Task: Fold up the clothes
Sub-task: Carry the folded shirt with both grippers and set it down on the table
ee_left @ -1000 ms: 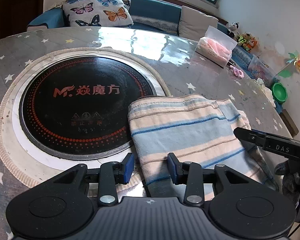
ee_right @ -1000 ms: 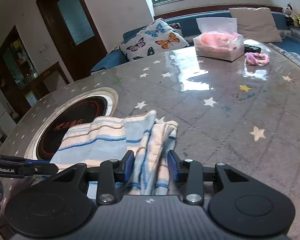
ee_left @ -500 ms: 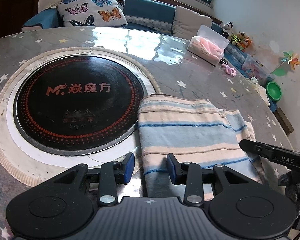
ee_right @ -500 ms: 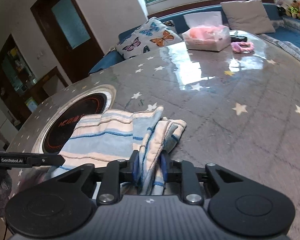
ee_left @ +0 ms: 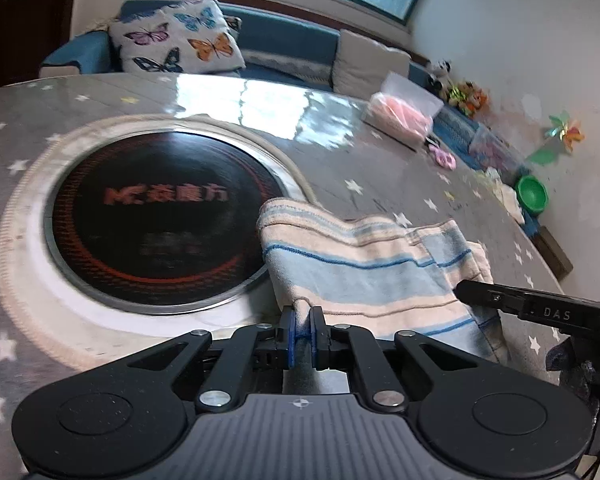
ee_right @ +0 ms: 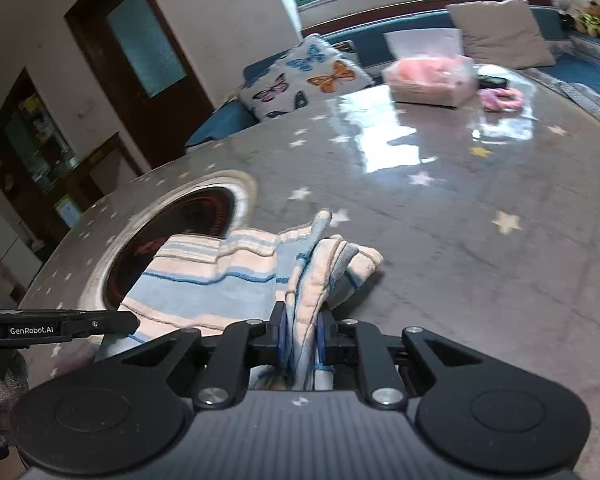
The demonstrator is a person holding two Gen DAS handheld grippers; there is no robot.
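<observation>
- A round grey table with a glossy star-printed cover (ee_left: pixel 400 168) carries a round black cooktop with red lettering (ee_left: pixel 160 216), set into its middle.
- Behind the table stands a blue sofa (ee_left: pixel 284 52) with a white butterfly-print cushion (ee_left: pixel 176 40) under a window; a clear box with pink contents (ee_right: pixel 428 76) sits near the table's far edge.
- The folded cloth with blue and cream stripes (ee_left: pixel 364 264) lies at the near edge of the table, one corner overlapping the rim of the cooktop.
- The left gripper (ee_left: pixel 303 330) is clenched on the near left edge of the cloth.
- The right gripper (ee_right: pixel 302 334) is clenched on the bunched right end of the cloth (ee_right: pixel 312 276), with several layers between its blue pads.
- The left view is blurred, so the cooktop lettering is hard to read; each gripper body hides the near edge of the table.
</observation>
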